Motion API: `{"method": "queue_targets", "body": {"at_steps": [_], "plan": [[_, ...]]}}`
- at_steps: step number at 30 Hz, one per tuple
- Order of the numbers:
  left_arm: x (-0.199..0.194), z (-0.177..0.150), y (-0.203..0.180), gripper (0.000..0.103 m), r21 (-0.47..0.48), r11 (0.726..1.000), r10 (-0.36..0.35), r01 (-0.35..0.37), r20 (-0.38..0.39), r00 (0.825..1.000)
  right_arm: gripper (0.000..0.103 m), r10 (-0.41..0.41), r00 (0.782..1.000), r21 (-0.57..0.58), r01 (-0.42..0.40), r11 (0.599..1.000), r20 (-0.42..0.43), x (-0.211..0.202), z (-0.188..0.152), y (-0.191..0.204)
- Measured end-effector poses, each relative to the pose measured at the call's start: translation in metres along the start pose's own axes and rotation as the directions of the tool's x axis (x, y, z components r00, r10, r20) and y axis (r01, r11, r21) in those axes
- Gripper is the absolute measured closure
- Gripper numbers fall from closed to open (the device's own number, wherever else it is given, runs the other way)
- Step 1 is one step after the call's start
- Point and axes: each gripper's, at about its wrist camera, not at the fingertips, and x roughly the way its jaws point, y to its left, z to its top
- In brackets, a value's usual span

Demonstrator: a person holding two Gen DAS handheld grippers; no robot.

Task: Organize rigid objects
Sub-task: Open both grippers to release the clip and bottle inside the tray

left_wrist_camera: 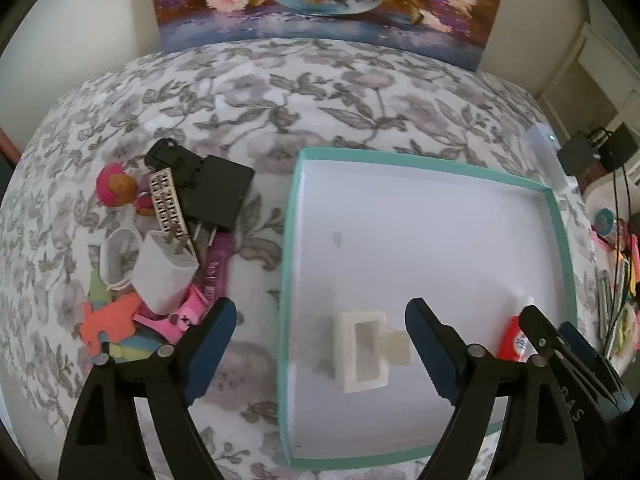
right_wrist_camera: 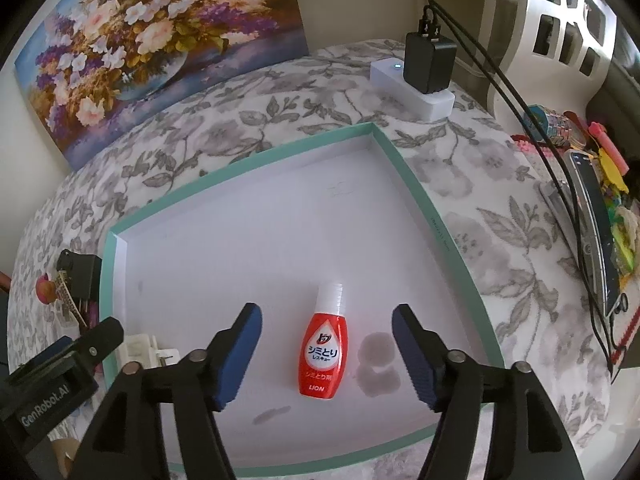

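Note:
A shallow white box with a teal rim lies on the flowered cloth. A white plug adapter lies inside it near the front left. A small red bottle with a white cap lies inside at the front right. My left gripper is open and empty above the adapter. My right gripper is open and empty, its fingers on either side of the bottle. A pile of small objects lies left of the box: a black charger, a white charger, a pink doll, coloured puzzle pieces.
A flower painting leans on the wall behind the table. A white power strip with a black adapter and cables stands at the back right. A cluttered tray of stationery sits on the right edge.

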Motion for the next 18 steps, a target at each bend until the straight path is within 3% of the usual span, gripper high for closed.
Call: {"method": "queue_targets", "body": {"at_steps": [4,7,18], "plan": [[0.002,0.000,0.007,0.013,-0.021,1.000,-0.002,0.002,-0.012,1.000,0.017,-0.001,1.000,-0.003,0.001,1.000,0.003,0.000,0.000,0.001],[0.003,-0.001,0.010,0.010,-0.032,0.999,0.013,-0.014,-0.010,1.000,0.000,-0.011,1.000,0.001,0.011,1.000,0.010,0.000,-0.001,0.001],[-0.004,0.001,0.020,0.008,-0.060,0.998,0.036,-0.034,0.034,0.999,0.000,-0.003,0.998,0.011,0.002,1.000,0.066,-0.007,0.002,0.002]]}}
